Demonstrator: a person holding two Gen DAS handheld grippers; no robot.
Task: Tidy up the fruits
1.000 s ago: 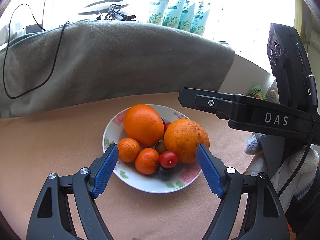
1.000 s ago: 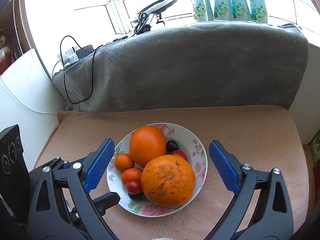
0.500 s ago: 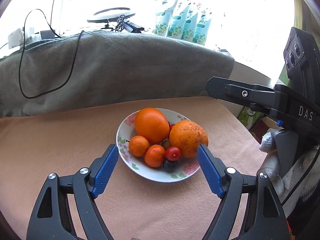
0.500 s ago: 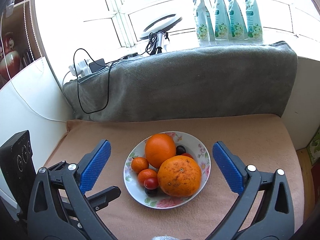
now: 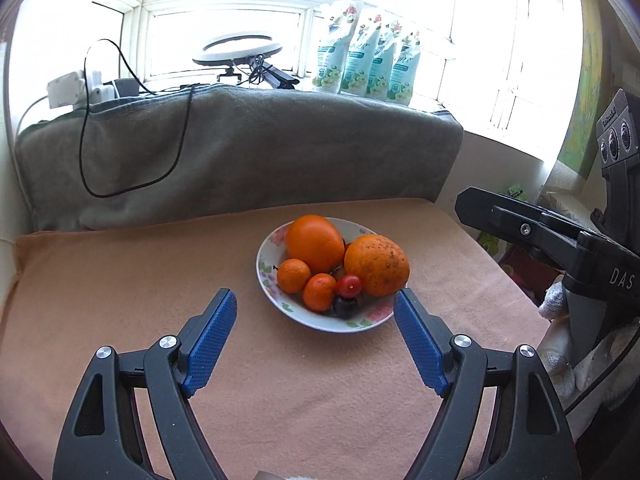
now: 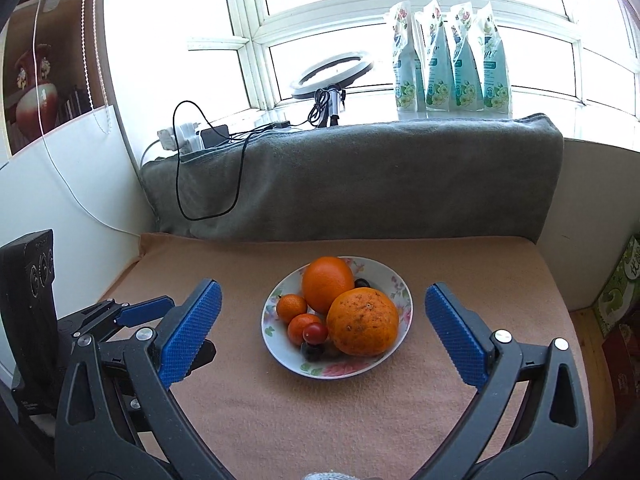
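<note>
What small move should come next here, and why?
Probably just ease both grippers a little further back from the plate. All the fruit in view already sits on it: two oranges, two mandarins, a cherry tomato and dark fruit. The left gripper and right gripper are open and hold nothing, and no loose fruit shows on the blanket.

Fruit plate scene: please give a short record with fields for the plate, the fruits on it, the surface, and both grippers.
plate: floral plate, on the cloth
fruits: two large oranges, two small mandarins, red cherry tomato, dark round fruits, all on the plate
surface: peach cloth
left gripper: open, empty
right gripper: open, empty, jaws just opened wider
</note>
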